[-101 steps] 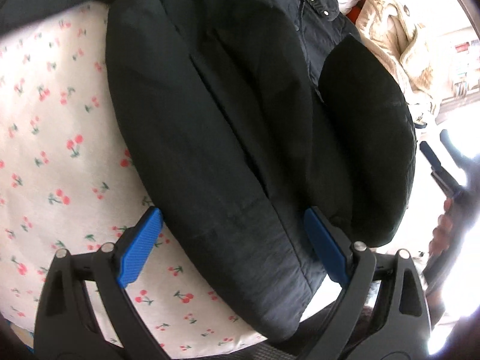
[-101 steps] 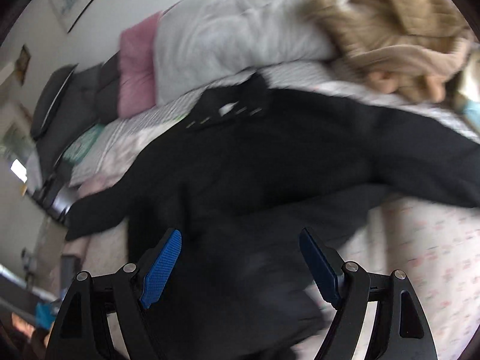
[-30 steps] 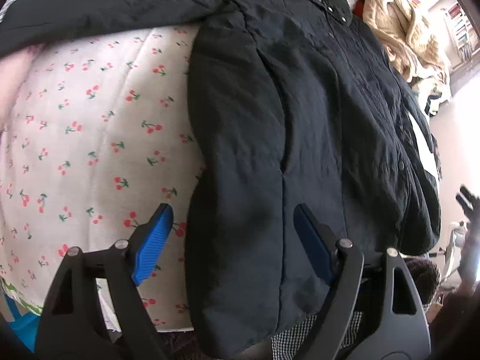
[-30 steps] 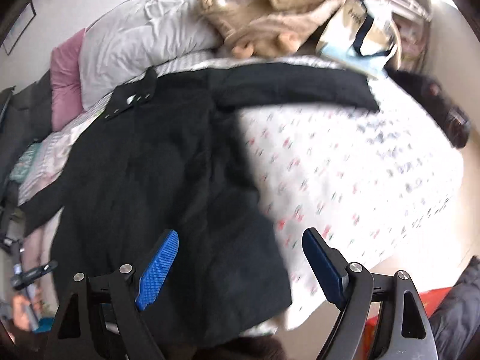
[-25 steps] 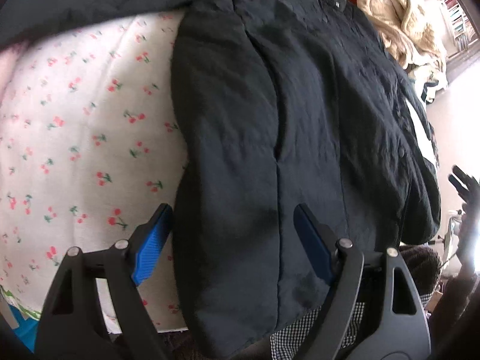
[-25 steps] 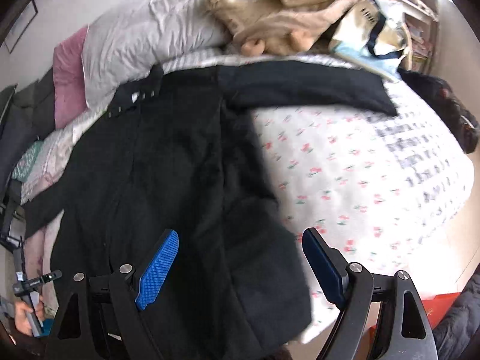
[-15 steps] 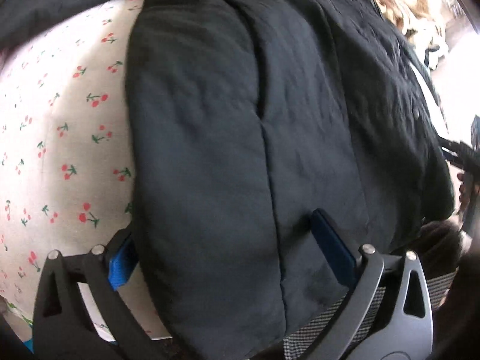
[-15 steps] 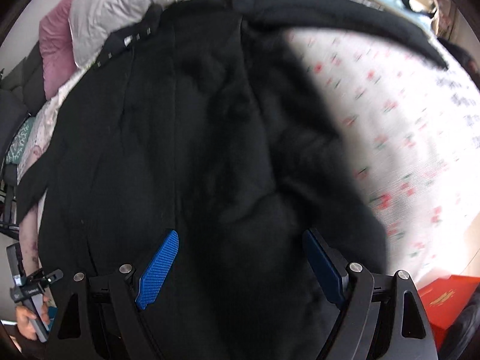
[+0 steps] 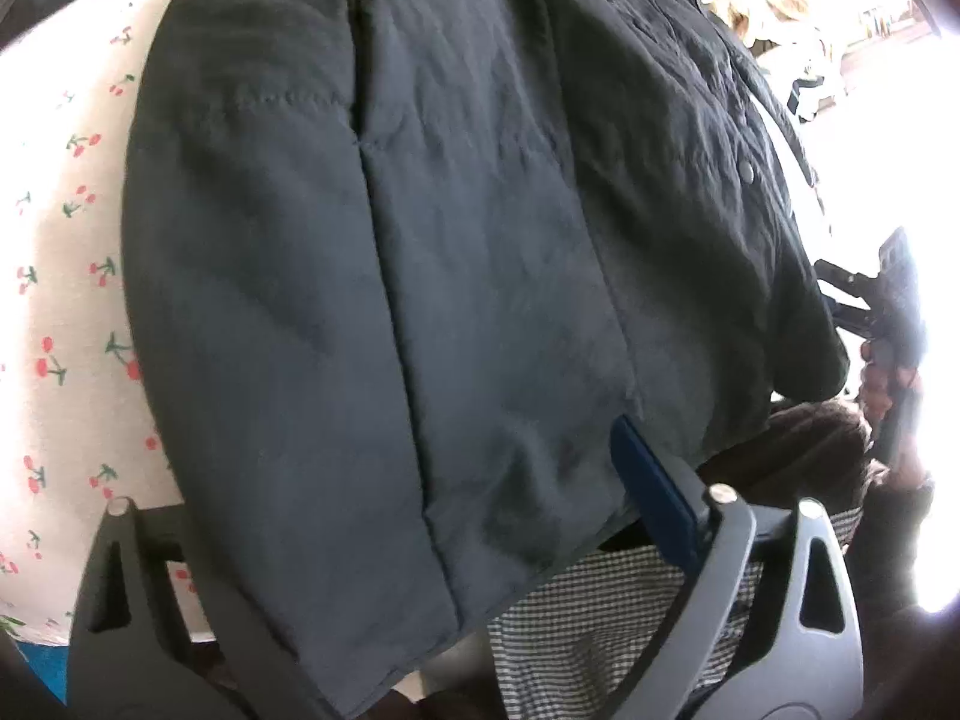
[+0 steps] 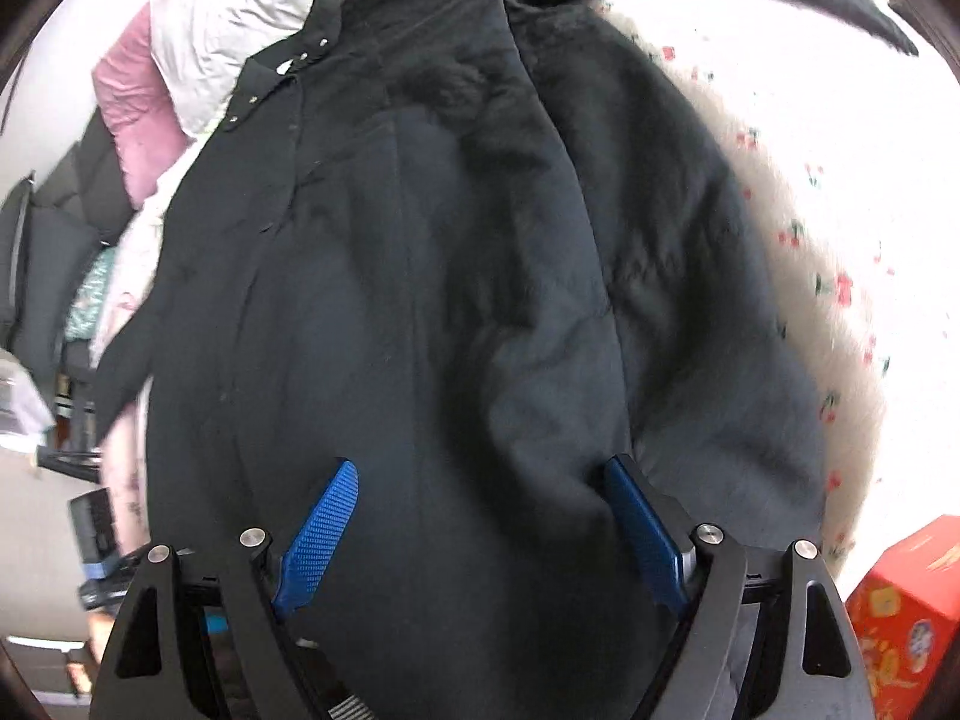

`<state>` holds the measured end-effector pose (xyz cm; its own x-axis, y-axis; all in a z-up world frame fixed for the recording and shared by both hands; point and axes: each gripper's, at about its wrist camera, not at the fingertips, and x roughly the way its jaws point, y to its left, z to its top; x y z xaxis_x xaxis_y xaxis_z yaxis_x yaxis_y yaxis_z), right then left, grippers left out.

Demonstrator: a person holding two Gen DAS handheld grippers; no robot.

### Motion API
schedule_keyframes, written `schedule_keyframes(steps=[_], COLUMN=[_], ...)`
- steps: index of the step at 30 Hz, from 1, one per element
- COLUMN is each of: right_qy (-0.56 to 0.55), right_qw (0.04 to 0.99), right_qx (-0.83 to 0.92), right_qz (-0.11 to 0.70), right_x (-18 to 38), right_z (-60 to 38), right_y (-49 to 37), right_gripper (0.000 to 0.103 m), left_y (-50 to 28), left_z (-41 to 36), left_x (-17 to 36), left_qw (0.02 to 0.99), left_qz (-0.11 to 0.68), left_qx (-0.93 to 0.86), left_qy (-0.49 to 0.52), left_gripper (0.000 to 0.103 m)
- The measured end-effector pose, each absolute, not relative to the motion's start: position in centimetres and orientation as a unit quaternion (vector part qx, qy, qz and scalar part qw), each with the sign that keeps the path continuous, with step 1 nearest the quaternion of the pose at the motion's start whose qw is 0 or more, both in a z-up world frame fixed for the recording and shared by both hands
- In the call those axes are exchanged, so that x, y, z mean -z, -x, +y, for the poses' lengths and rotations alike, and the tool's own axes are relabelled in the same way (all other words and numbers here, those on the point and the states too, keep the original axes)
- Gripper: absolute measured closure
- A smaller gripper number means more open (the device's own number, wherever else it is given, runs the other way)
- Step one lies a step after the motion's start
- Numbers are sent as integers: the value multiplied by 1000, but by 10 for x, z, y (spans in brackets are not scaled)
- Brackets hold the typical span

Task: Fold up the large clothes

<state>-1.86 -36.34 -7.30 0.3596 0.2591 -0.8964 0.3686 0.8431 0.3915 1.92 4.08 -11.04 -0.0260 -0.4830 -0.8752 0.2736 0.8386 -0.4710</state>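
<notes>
Your left gripper (image 9: 384, 516) and right gripper (image 10: 480, 516) are closing around the black padded coat's (image 10: 456, 276) near hem, not yet clamped; a thin bite could slip.

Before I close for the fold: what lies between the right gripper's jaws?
In the right wrist view, the black coat's hem fabric fills the gap between the closing jaws of the right gripper; no cherry-print sheet shows there.

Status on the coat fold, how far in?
Done: black coat lies spread flat on the cherry-print sheet, sleeves out. In hand: left gripper and right gripper both straddle the hem, closing, not yet pinching fabric. Left: every fold; none is visible.
</notes>
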Motion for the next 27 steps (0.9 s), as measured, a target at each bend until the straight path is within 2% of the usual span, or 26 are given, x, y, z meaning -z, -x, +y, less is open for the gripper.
schedule_keyframes(steps=[3,6,7,8,11,15,19,21,23,25,27], right_qy=[-281,-297,-300,-305,-324,-336,-309,-266,-240,-220,-193], right_qw=[779,776,775,775,795,839,891,905,898,883,862], right_qx=[30,30,32,36,11,-28,-20,25,60,59,44], right_qz=[559,555,556,552,513,427,332,330,363,411,466], right_x=[71,79,80,79,55,-18,-103,-121,-116,-95,-62], right_z=[-370,-381,-384,-387,-394,-403,-419,-428,-429,-422,-403], right_y=[28,38,38,40,48,62,84,94,99,98,99], right_gripper=[38,61,77,89,95,101,101,100,95,79,76], left_y=[-16,-17,-15,-16,-22,-26,-28,-27,-25,-17,-10], left_z=[42,47,48,50,66,84,120,126,117,114,116], left_x=[109,106,106,104,86,20,-35,-31,-13,13,27], left_qw=[696,700,700,699,688,730,763,772,787,795,792], left_qz=[664,663,663,665,655,579,509,517,548,575,586], left_qx=[266,256,255,252,265,293,297,270,214,162,153], left_qy=[71,73,74,80,163,215,267,252,183,110,78], left_gripper=[17,36,53,78,87,89,88,80,52,47,44])
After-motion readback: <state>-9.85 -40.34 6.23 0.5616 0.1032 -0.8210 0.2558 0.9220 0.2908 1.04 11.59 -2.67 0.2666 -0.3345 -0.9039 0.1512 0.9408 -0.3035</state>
